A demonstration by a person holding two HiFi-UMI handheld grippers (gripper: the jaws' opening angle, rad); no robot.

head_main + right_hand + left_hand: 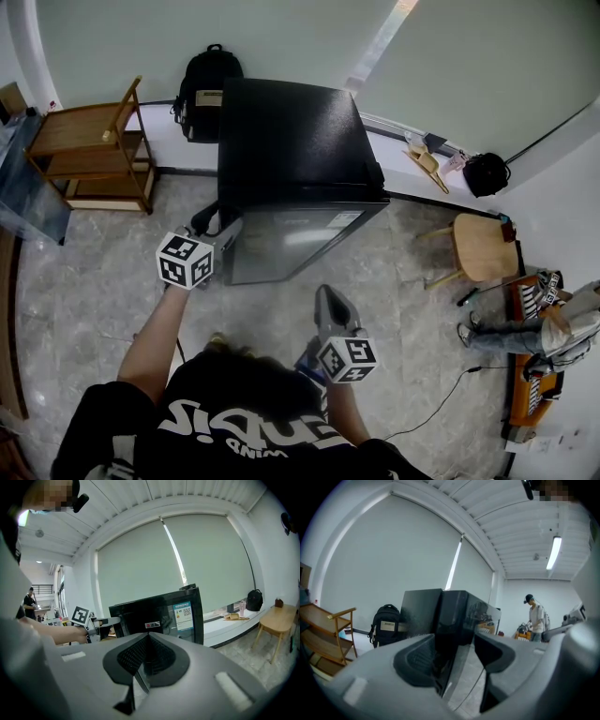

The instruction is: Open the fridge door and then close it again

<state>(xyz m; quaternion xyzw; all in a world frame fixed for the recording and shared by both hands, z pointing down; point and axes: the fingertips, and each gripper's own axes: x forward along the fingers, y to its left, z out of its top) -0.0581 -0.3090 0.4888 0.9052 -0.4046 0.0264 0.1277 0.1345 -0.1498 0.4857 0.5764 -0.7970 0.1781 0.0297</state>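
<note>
A black mini fridge [291, 141] stands by the window wall, its glossy door [291, 244] facing me. My left gripper [223, 230] is at the door's left edge. In the left gripper view the left gripper [455, 639] has the door's edge [454, 616] filling the gap between its jaws, which are shut on it. Whether the door is ajar I cannot tell. My right gripper [328, 300] hangs in front of the fridge, apart from it. Its jaws meet with nothing between them [148, 639]. The right gripper view shows the door [159, 616] and the left gripper [105, 620] at its edge.
A black backpack [208, 89] leans on the ledge left of the fridge. A wooden shelf [94, 141] stands further left. A round wooden stool [483, 246] and a black bag [486, 173] are to the right. A person [544, 328] stands at the far right.
</note>
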